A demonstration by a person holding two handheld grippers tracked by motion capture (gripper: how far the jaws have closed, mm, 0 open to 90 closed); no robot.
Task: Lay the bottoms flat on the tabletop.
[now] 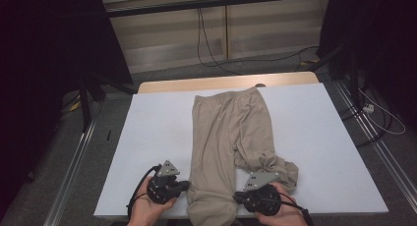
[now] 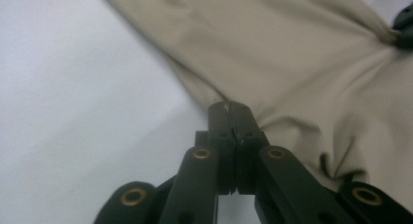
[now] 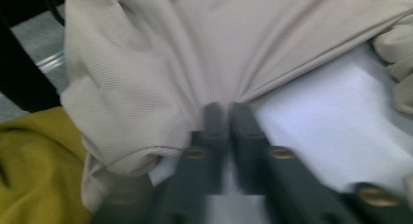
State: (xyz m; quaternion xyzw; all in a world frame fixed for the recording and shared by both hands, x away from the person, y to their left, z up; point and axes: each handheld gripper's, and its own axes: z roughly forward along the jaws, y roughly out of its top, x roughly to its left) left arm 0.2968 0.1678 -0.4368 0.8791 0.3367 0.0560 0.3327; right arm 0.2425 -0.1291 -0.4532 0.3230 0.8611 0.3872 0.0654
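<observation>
Lying down the middle of the white table (image 1: pixel 147 137) in the high view was a pair of beige trousers (image 1: pixel 223 132), its broad end toward the top of the frame near the far edge and its near end hanging over the bottom edge of the tabletop. One leg ran straight down the centre; the other was bunched and twisted into a knot of cloth toward the lower right.

The left gripper (image 1: pixel 183 185) sat at the lower left of that view, held in the person's left hand (image 1: pixel 147 206), its tips at the left edge of the near leg. In the left gripper view its jaws met with no gap, pinching the hem of the trousers (image 2: pixel 292 63) where the fabric met the white surface, and creases fanned out from the pinch.

The right gripper (image 1: pixel 238 196) sat at the lower right of the high view in the right hand (image 1: pixel 280 213), against the right edge of the same leg. In the right gripper view its jaws stood close together with cloth gathered between their tips (image 3: pixel 223 109), folds pulling toward them. A yellow fabric (image 3: pixel 34 170) filled the lower left corner of that view.
</observation>
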